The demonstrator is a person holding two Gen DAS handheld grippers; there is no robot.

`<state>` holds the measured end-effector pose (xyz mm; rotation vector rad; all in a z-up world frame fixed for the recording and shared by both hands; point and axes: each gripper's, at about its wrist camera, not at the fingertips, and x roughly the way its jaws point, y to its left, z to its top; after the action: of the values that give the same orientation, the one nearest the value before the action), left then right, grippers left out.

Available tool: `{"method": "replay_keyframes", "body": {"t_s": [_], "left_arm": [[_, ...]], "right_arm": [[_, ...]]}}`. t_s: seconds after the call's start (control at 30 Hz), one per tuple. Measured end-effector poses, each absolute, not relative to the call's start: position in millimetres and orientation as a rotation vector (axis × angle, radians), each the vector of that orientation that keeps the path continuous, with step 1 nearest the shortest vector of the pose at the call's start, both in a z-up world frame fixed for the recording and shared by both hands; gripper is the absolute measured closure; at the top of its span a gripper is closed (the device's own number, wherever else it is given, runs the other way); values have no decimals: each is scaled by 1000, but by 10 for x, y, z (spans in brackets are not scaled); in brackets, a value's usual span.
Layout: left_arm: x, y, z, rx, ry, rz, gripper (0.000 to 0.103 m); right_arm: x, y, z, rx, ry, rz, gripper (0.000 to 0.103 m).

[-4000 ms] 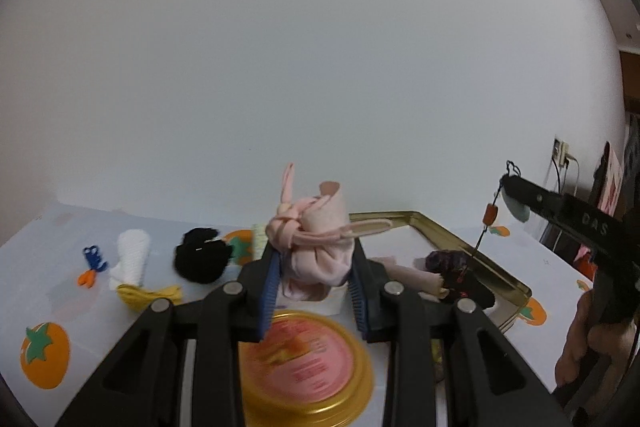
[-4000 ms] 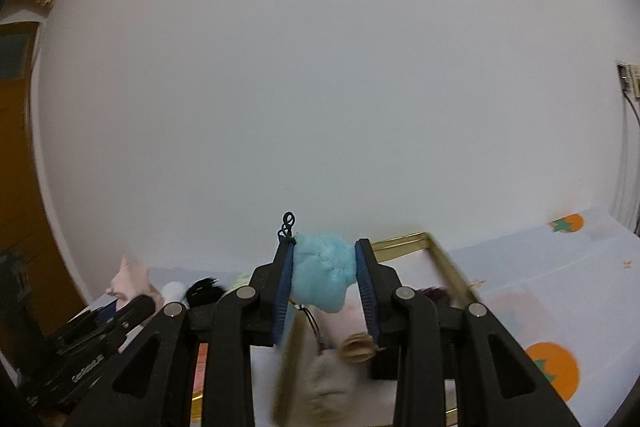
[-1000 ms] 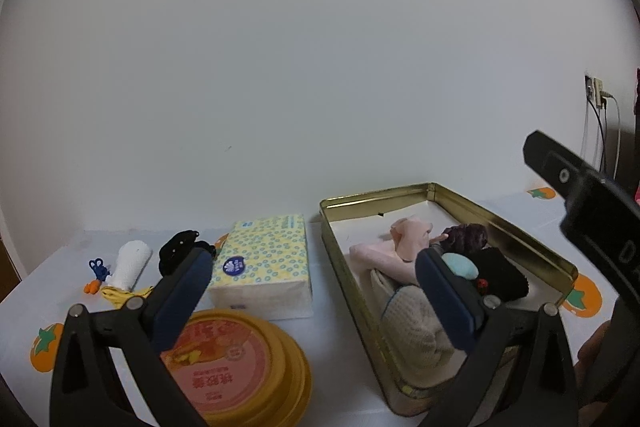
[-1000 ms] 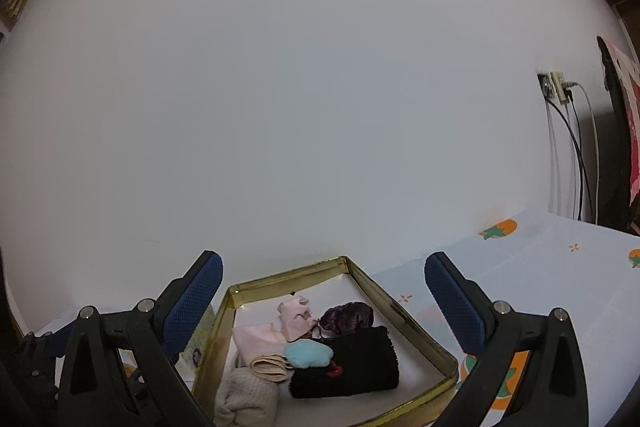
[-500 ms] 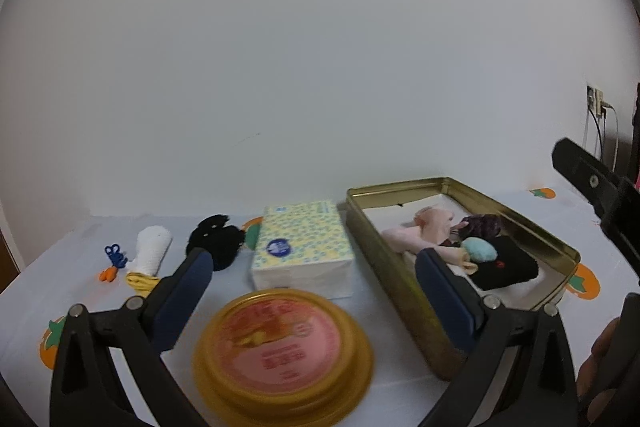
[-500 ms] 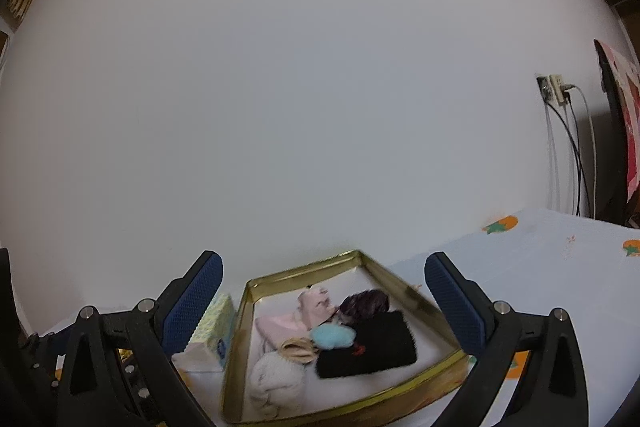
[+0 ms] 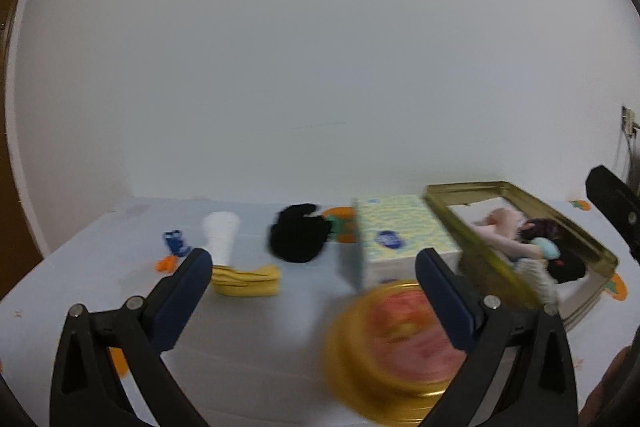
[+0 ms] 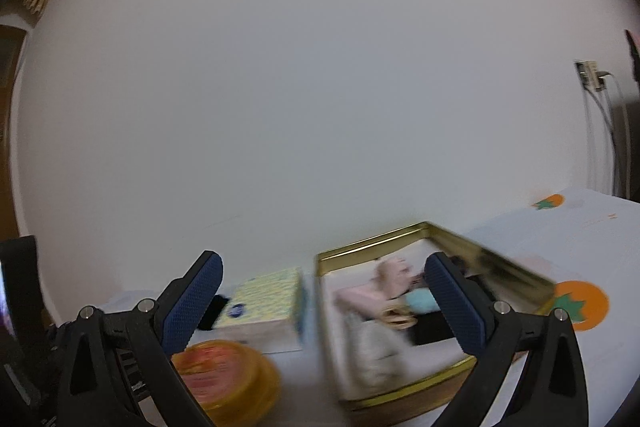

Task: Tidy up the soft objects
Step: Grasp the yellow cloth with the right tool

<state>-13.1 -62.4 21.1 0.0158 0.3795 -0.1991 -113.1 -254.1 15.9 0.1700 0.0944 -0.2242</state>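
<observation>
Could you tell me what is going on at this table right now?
A person is sorting soft items into a gold tin. Both the left gripper and the right gripper are open and hold nothing. The tin already contains a pink item, a light blue item, a black cloth and others. A white sock, a yellow sock and a black sock lie on the table, left of the tissue box.

One tin (image 7: 592, 245); one tissue box (image 7: 400, 233); one round lid (image 7: 394, 341); three socks lying outside: white (image 7: 221, 233), yellow (image 7: 246, 279), black (image 7: 298, 239); two clips (image 7: 174, 251).
</observation>
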Motion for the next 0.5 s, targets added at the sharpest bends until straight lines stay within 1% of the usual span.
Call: {"method": "replay_keyframes", "body": {"t_s": [0.5], "left_arm": [[318,487,113,-56,477,-3,0]], "right_arm": [[-598,-1589,7,110,211,-40,1]]}}
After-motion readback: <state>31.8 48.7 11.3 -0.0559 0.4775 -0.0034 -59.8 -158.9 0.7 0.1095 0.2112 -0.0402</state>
